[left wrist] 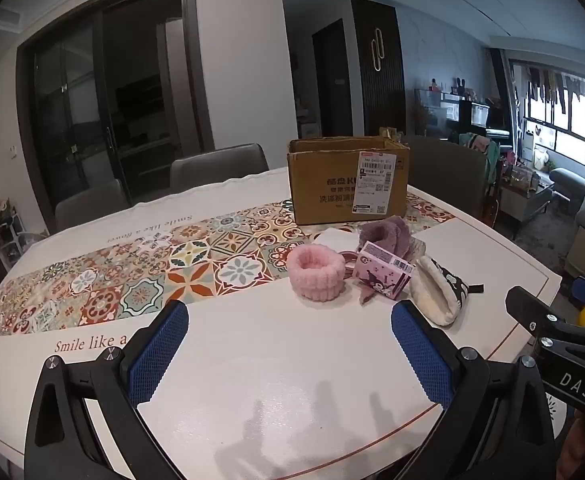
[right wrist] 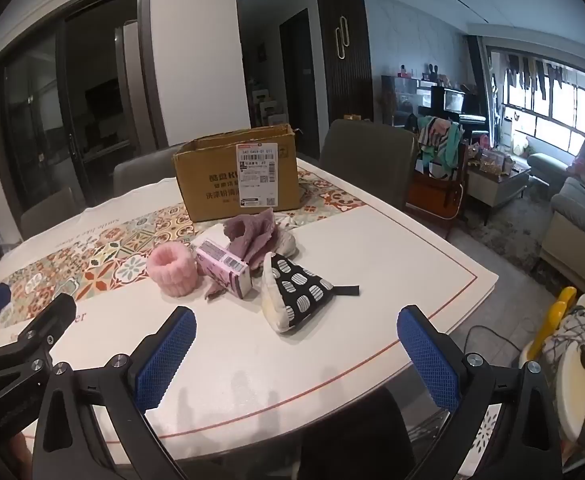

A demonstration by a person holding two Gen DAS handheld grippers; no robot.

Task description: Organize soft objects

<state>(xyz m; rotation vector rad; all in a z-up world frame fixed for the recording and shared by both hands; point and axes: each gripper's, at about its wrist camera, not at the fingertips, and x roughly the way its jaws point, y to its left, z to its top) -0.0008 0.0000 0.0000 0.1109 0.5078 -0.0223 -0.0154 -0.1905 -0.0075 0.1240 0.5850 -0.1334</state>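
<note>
Your left gripper hangs over the bare near part of the desk with its jaws spread wide and nothing between them. Your right gripper is the same: released, empty, tilted down toward the desk, with its blue pads well apart.

Take the box as your landmark; it stands open-topped on the patterned runner at the far side. All the soft things lie in a cluster in front of it, between it and your grippers. Nearest to you is the mitt, cream inside and black with pale ovals outside, lying on its side with a dark loop pointing right. Left of it is the pink carton, tilted and resting on a bit of mauve cloth. Further left, the pink band stands as a fluffy ring at the runner's edge. Behind the carton, just in front of the box, sits the purple slipper, and a white sheet lies beside it. Grey chairs stand beyond the box.
</note>
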